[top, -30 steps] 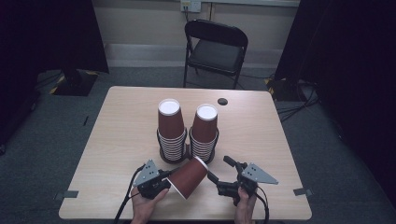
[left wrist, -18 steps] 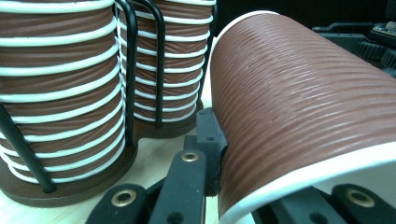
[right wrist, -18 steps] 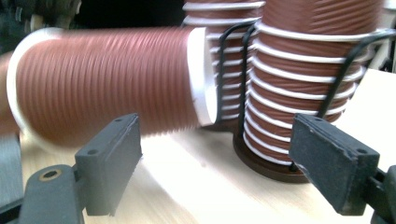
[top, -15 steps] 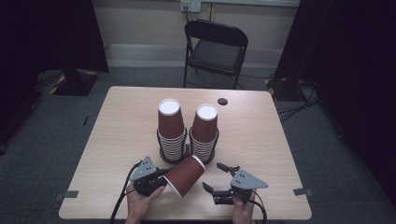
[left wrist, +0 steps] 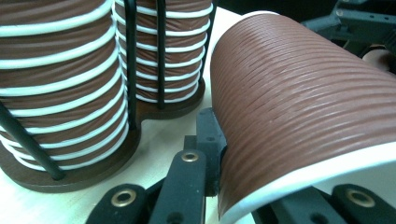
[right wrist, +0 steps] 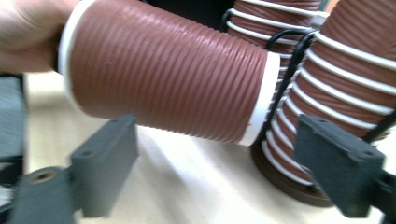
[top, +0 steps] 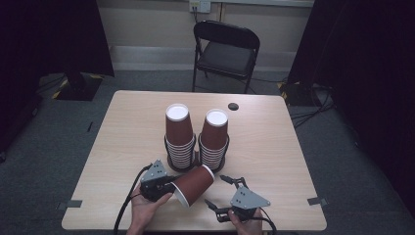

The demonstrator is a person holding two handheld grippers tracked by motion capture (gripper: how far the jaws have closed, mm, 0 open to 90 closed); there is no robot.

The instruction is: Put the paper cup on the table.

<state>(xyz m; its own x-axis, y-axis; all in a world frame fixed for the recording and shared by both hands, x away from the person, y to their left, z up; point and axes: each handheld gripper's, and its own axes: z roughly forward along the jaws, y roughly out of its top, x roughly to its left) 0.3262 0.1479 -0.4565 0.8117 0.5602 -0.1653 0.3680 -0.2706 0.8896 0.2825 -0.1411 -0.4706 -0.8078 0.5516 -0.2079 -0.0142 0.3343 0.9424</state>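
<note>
The left gripper [top: 169,187] holds a brown ribbed paper cup [top: 193,185] on its side, just in front of the cup holder [top: 195,164] that carries two tall stacks of like cups. In the left gripper view the jaws pinch the cup [left wrist: 299,102] at its white rim: one black finger [left wrist: 210,140] presses the outer wall just above the rim, the other [left wrist: 303,205] lies under the rim on the inside. The cup's closed bottom points toward the cup holder and lies close to its nearer stack; contact cannot be told.

The right gripper [top: 222,192] is to the right of the cup and nearer the table [top: 274,147] edge than the cup holder, clear of the cup. In the right gripper view its two fingers [right wrist: 105,165] stand wide apart with nothing between them; the cup [right wrist: 168,74] lies crosswise above and beyond them, its bottom next to the holder's wire [right wrist: 292,60]. A hand [right wrist: 28,32] shows at the cup's rim end.
</note>
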